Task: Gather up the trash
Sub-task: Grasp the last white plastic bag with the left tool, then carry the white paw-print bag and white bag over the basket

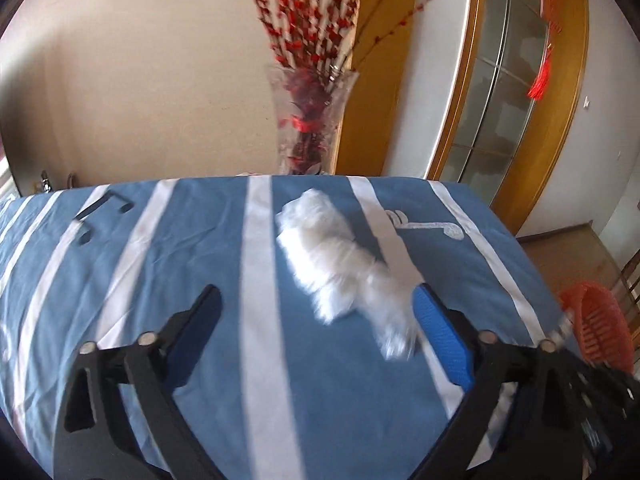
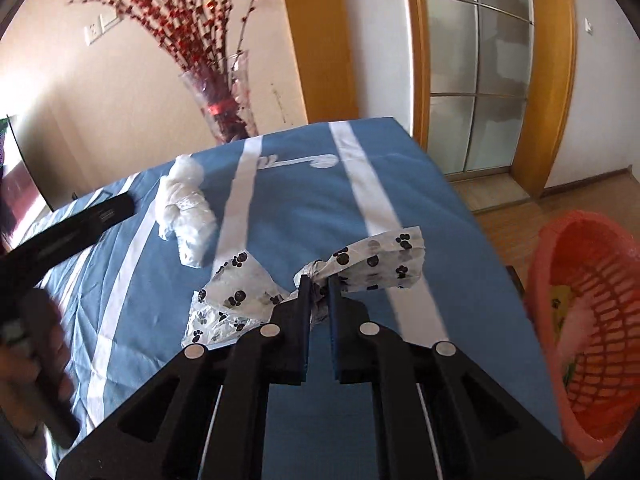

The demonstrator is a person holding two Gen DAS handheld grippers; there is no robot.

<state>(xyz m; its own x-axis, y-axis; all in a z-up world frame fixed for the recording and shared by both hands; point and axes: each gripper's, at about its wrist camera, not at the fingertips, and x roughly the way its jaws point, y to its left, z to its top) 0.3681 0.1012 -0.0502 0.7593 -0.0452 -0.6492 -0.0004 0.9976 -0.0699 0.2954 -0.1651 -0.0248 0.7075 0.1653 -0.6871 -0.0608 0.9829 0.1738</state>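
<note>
A crumpled white plastic bag [image 1: 332, 256] lies on the blue striped cloth, blurred in the left wrist view. My left gripper [image 1: 316, 304] stands open just short of it, its right finger [image 1: 438, 332] beside the bag's near end. The same white bag [image 2: 186, 208] shows in the right wrist view at upper left, with the left gripper's black body [image 2: 76, 228] close by. My right gripper [image 2: 319, 280] is shut on the twisted middle of a paw-print plastic bag [image 2: 372, 260], which spreads to both sides of the fingers.
A red plastic basket [image 2: 580, 320] with some trash inside sits off the table's right edge, also visible as the red basket [image 1: 600, 328]. A glass vase [image 1: 308, 120] of red branches stands behind the far edge. Wooden-framed glass doors [image 2: 476, 80] lie beyond.
</note>
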